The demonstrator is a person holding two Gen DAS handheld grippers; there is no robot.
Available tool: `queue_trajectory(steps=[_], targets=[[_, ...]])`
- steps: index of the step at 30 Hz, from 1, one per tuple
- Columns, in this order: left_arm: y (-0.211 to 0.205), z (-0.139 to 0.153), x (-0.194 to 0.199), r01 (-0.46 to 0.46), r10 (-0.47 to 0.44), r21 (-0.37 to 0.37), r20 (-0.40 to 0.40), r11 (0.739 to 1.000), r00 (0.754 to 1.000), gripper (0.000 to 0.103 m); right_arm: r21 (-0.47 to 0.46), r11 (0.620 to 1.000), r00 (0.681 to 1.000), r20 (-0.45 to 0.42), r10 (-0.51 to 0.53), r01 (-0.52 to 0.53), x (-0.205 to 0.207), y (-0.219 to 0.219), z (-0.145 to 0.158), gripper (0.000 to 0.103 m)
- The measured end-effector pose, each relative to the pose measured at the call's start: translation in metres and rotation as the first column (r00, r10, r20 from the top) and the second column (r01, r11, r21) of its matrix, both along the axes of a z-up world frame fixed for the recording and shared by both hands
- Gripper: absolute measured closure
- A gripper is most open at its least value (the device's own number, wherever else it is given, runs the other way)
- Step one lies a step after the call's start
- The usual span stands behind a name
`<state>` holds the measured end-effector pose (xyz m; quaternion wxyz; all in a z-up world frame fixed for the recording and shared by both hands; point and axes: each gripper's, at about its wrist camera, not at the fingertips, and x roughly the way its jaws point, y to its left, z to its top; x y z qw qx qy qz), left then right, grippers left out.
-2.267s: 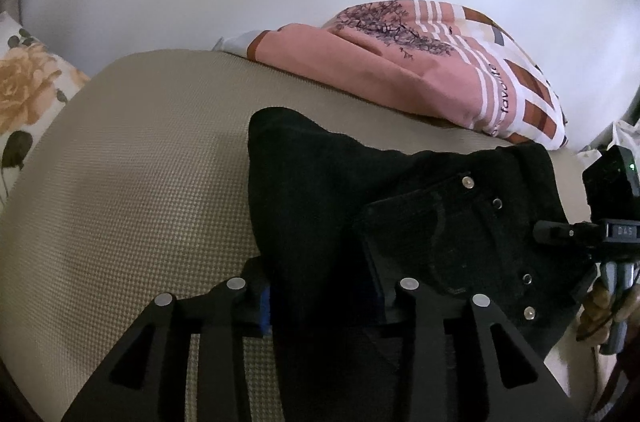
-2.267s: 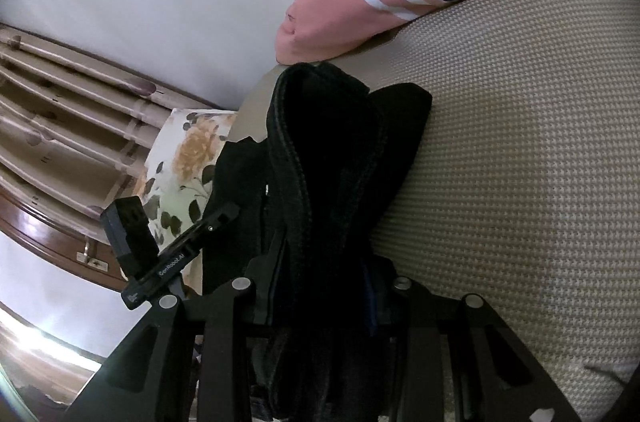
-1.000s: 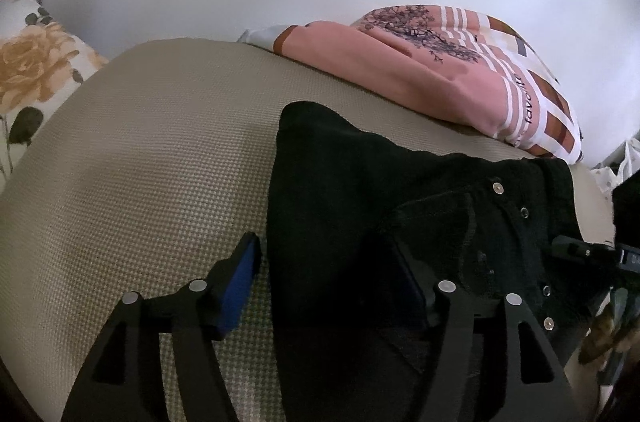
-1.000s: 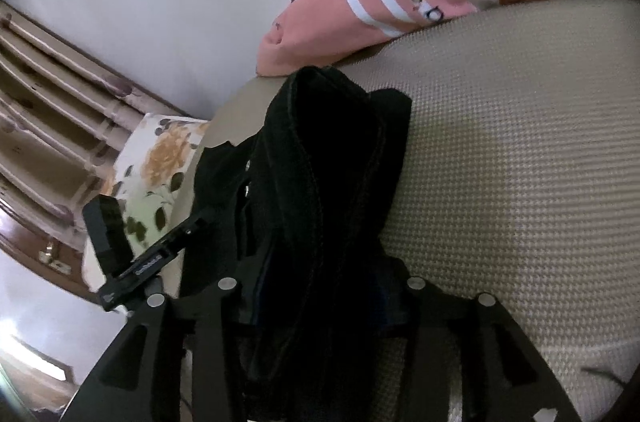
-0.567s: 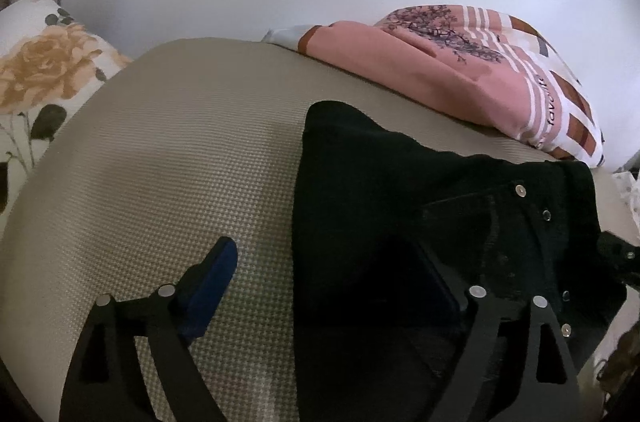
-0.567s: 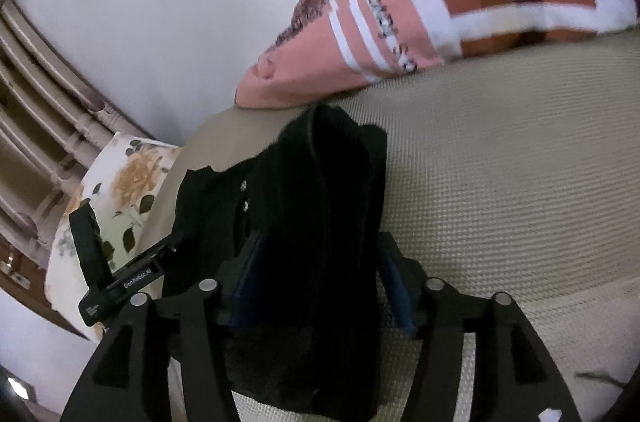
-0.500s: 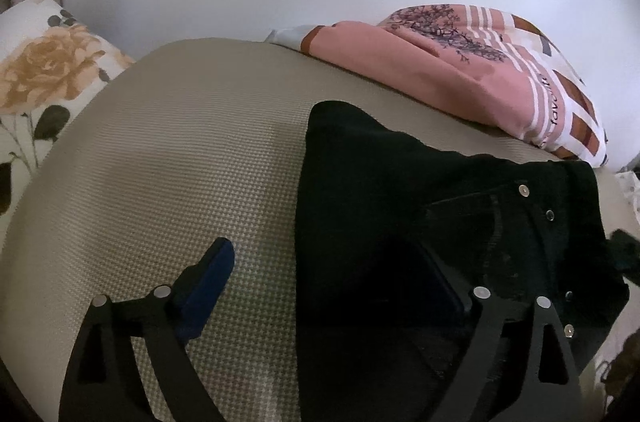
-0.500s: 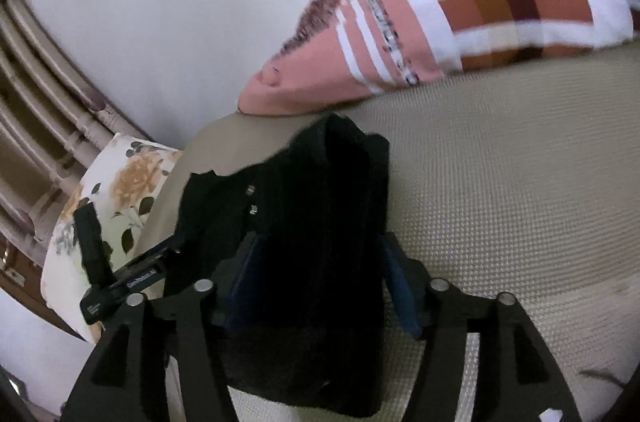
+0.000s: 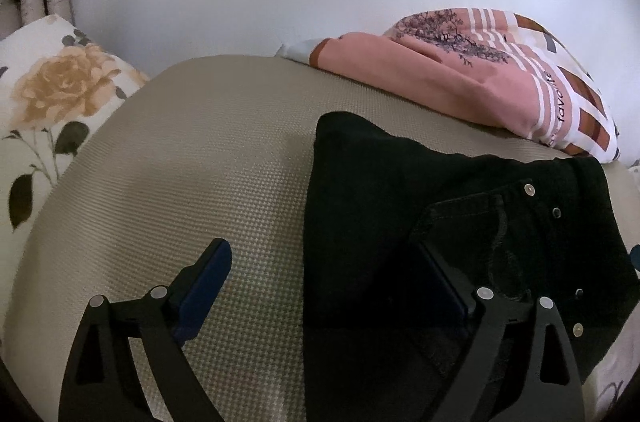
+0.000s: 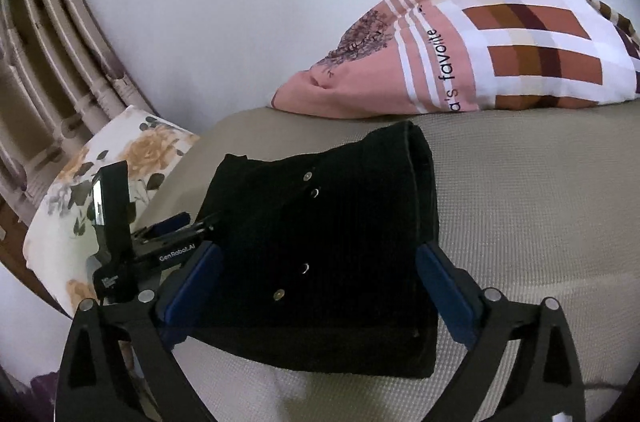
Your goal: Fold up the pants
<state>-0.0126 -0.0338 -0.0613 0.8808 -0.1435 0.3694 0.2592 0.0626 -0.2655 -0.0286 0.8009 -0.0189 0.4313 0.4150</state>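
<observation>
Pants (image 10: 320, 254) folded into black bundle, lying on beige bed (image 10: 540, 222), centre frame in right view. Right claw (image 10: 316, 286) opening, pads clear of cloth either side. Left claw (image 9: 324, 286) spread wide, pants edge between fingers, unpinched. Pink pillow (image 9: 480, 78) upper right.

My pants (image 10: 328, 246) are plain black with silver rivets. The bedcover (image 9: 192, 158) under my tongs is beige, finely checked. One pillow (image 10: 480, 54) is pink with white stripes and rust-brown checks; another (image 9: 52, 94) is cream with orange roses.
</observation>
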Motion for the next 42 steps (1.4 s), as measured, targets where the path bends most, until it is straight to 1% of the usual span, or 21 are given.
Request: queue_trajectory(steps=[3,4,7,9,12,17,22,24,26,28,31,33,35,37,39,41,42], targets=[[-0.003,0.007,-0.009,0.004,-0.006,0.027,0.047,1.000,0.999,0.011,-0.005,1.000,1.000,-0.013,-0.013,0.013,-0.005,-0.002,0.003,0.004],[-0.004,0.008,-0.011,-0.001,-0.001,0.037,0.049,0.999,0.999,0.011,-0.004,1.000,1.000,-0.015,-0.015,0.015,-0.006,-0.003,0.004,0.004],[-0.008,0.010,-0.016,-0.020,0.020,0.060,0.004,0.998,1.000,0.011,-0.007,1.000,1.000,-0.011,-0.017,0.017,-0.015,-0.009,0.009,0.004],[-0.014,0.013,-0.025,-0.030,0.031,0.085,-0.020,0.996,0.999,0.011,-0.019,1.000,1.000,0.016,-0.019,0.019,-0.021,-0.011,0.013,0.004],[-0.024,0.022,-0.044,-0.043,0.046,0.124,-0.016,0.991,0.999,0.011,-0.030,0.999,0.999,0.050,-0.016,0.017,-0.031,-0.016,0.019,0.004],[-0.048,0.039,-0.064,-0.046,0.045,0.123,0.009,0.991,0.999,0.008,-0.027,0.999,0.999,0.042,-0.032,0.034,-0.041,-0.024,0.023,0.004],[-0.077,0.060,-0.083,-0.044,0.039,0.137,0.039,0.990,0.998,0.007,-0.021,0.999,0.998,0.044,-0.043,0.044,-0.050,-0.033,0.030,0.004],[-0.089,0.069,-0.090,-0.048,0.041,0.154,0.054,0.987,0.998,0.007,-0.018,0.999,0.998,0.049,-0.048,0.049,-0.055,-0.037,0.034,0.004],[-0.101,0.079,-0.098,-0.076,0.062,0.185,0.081,0.980,0.995,0.007,-0.014,0.999,0.998,0.052,-0.047,0.048,-0.060,-0.041,0.038,0.004],[-0.112,0.089,-0.107,-0.113,0.090,0.191,0.123,0.975,0.988,0.007,-0.015,0.999,0.997,0.059,-0.046,0.047,-0.065,-0.045,0.041,0.004],[-0.129,0.105,-0.121,-0.140,0.101,0.218,0.178,0.966,0.979,0.007,-0.004,0.999,0.997,0.067,-0.049,0.050,-0.073,-0.052,0.048,0.003],[-0.139,0.116,-0.129,-0.138,0.087,0.244,0.211,0.960,0.974,0.007,0.005,0.999,0.996,0.069,-0.051,0.051,-0.076,-0.057,0.054,0.003],[-0.150,0.130,-0.134,-0.108,0.050,0.262,0.220,0.959,0.974,0.007,0.018,0.998,0.996,0.071,-0.053,0.052,-0.080,-0.063,0.061,0.003],[-0.157,0.142,-0.141,-0.108,0.041,0.272,0.241,0.956,0.970,0.007,0.027,0.998,0.995,0.078,-0.055,0.053,-0.083,-0.067,0.067,0.002],[-0.164,0.156,-0.151,-0.127,0.049,0.268,0.282,0.955,0.958,0.007,0.037,0.998,0.995,0.088,-0.056,0.053,-0.086,-0.070,0.073,0.002],[-0.171,0.170,-0.163,-0.152,0.054,0.274,0.335,0.950,0.941,0.000,0.047,0.997,0.994,0.095,-0.059,0.055,-0.089,-0.075,0.079,0.000],[-0.174,0.176,-0.168,-0.163,0.056,0.276,0.358,0.947,0.932,0.000,0.051,0.997,0.994,0.095,-0.059,0.054,-0.090,-0.077,0.082,0.000]])
